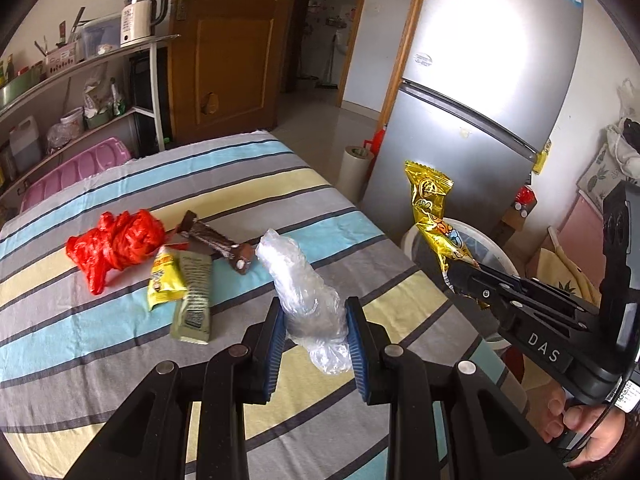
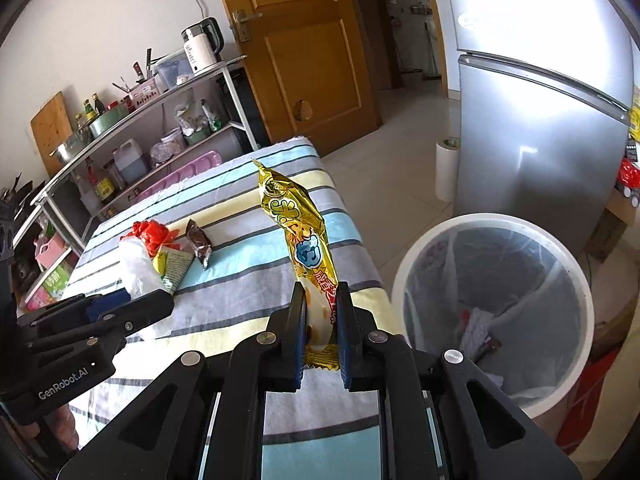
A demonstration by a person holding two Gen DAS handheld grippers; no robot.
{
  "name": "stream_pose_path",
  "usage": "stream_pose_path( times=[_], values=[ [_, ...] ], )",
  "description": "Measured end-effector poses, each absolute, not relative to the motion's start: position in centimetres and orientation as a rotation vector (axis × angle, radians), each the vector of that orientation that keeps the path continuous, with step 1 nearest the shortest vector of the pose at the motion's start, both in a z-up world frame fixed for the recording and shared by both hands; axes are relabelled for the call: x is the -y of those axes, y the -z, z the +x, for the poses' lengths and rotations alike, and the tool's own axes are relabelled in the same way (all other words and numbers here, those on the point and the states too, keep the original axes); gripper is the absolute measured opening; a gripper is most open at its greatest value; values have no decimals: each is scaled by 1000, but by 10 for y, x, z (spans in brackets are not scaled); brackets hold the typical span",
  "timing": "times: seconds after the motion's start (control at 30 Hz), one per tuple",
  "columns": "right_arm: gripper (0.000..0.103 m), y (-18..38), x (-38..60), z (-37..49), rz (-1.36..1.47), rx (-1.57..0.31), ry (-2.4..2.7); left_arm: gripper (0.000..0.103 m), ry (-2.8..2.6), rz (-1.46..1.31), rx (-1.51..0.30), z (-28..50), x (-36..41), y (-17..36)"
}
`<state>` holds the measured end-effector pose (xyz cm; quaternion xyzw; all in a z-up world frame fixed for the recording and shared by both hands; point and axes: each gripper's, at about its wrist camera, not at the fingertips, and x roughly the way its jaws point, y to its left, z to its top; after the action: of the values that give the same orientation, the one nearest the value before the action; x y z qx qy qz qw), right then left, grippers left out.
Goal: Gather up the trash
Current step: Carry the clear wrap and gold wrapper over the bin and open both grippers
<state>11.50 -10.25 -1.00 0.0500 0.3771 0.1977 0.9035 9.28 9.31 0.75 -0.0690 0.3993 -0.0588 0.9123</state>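
My left gripper (image 1: 314, 312) is shut on a crumpled clear plastic bag (image 1: 304, 284) just above the striped table (image 1: 120, 344); it also shows in the right wrist view (image 2: 136, 264). My right gripper (image 2: 320, 300) is shut on a long gold snack wrapper (image 2: 304, 236) that stands upright, held in the air at the table's right edge, beside a white trash bin (image 2: 492, 312). The wrapper also shows in the left wrist view (image 1: 436, 216). On the table lie a red plastic bag (image 1: 116, 244), a yellow packet (image 1: 166, 280), a grey-green wrapper (image 1: 194, 300) and a brown wrapper (image 1: 220, 240).
The bin, lined with a clear bag, holds some trash and stands on the floor right of the table. A silver fridge (image 2: 540, 128) stands behind it. A shelf rack (image 2: 152, 128) with a kettle and bottles is at the left. A wooden door (image 2: 304, 48) is at the back.
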Motion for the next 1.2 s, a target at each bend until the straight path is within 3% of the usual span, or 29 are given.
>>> stream_pose_path(
  times=[0.77, 1.2],
  values=[
    [14, 17, 228, 122, 157, -796, -139, 30, 402, -22, -861, 158, 58, 4],
    [15, 46, 255, 138, 171, -883, -73, 30, 406, -4, -925, 175, 81, 30]
  ],
)
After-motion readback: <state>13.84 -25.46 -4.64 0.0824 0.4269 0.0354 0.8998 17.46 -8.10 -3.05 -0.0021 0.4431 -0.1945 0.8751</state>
